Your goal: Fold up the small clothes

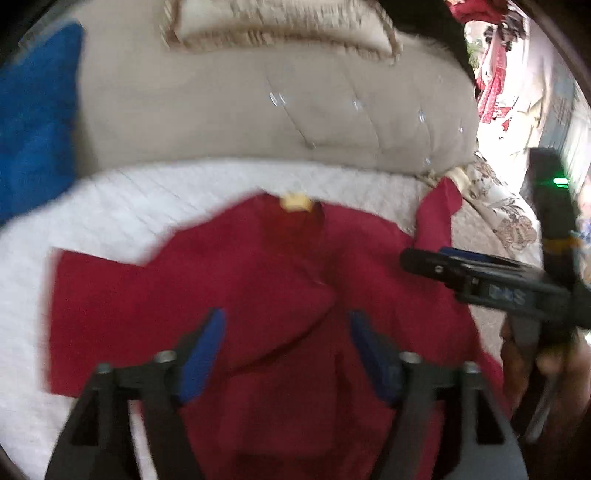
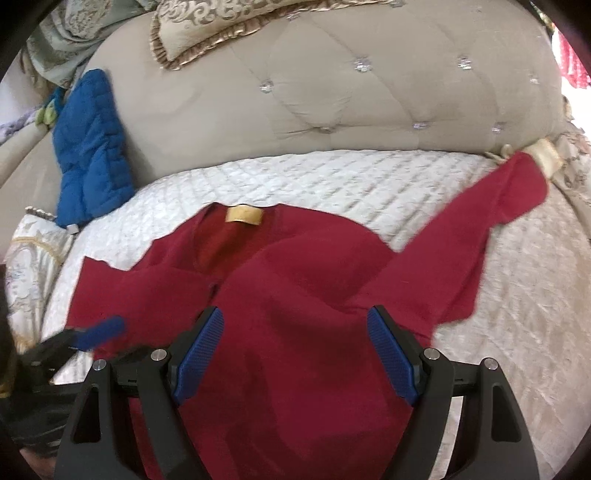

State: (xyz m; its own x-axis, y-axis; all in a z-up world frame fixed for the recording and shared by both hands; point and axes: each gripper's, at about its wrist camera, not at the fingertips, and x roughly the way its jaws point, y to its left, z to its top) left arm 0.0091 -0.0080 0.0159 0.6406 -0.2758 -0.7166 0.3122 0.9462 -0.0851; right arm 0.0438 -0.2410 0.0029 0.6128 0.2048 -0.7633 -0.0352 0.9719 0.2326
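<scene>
A small dark red top [image 1: 258,295] with a yellow neck label [image 1: 295,202] lies spread on the white quilted bedcover [image 1: 110,210], neck away from me. It also shows in the right wrist view [image 2: 295,295], with one sleeve [image 2: 480,229] stretched out to the far right. My left gripper [image 1: 286,332] hovers open over the top's middle. My right gripper [image 2: 295,332] is open over the top's lower part. In the left wrist view the right gripper [image 1: 424,264] appears at the right, over the top's right side. In the right wrist view the left gripper [image 2: 99,332] appears at the left.
A beige tufted headboard [image 2: 332,92] rises behind the bedcover. A blue quilted garment [image 2: 88,147] leans against it at the left. A frilled cushion [image 2: 207,33] sits on top. A floral pillow [image 1: 509,218] lies at the right edge.
</scene>
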